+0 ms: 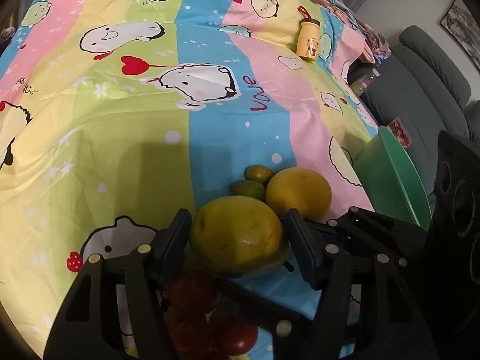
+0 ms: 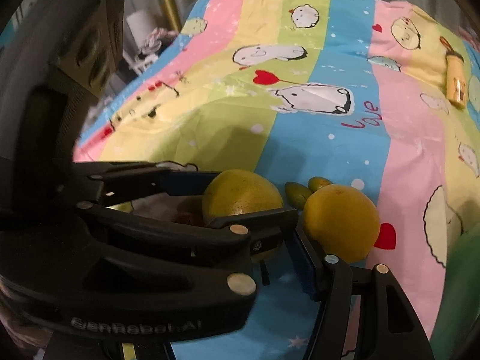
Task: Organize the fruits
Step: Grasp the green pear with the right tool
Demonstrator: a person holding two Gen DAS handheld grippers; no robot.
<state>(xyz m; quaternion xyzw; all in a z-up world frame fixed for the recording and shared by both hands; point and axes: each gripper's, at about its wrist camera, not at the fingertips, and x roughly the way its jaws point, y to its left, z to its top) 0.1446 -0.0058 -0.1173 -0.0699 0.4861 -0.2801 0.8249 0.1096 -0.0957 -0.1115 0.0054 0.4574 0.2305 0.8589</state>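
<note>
Left wrist view: the left gripper has its jaws set against the flanks of a large yellow-green pomelo, clamped on it; no gap shows on either side. Below the jaws, nearest the camera, lie dark red fruits, poorly lit. Beyond the left gripper's right finger sits a rounder yellow pomelo, with two small green mangoes just behind it, all on the striped cartoon sheet. Far right of the jaws stands a green bowl. Right wrist view: the right gripper is largely hidden behind the left one; its jaw spacing cannot be told, though its right finger lies just beside the rounder pomelo.
</note>
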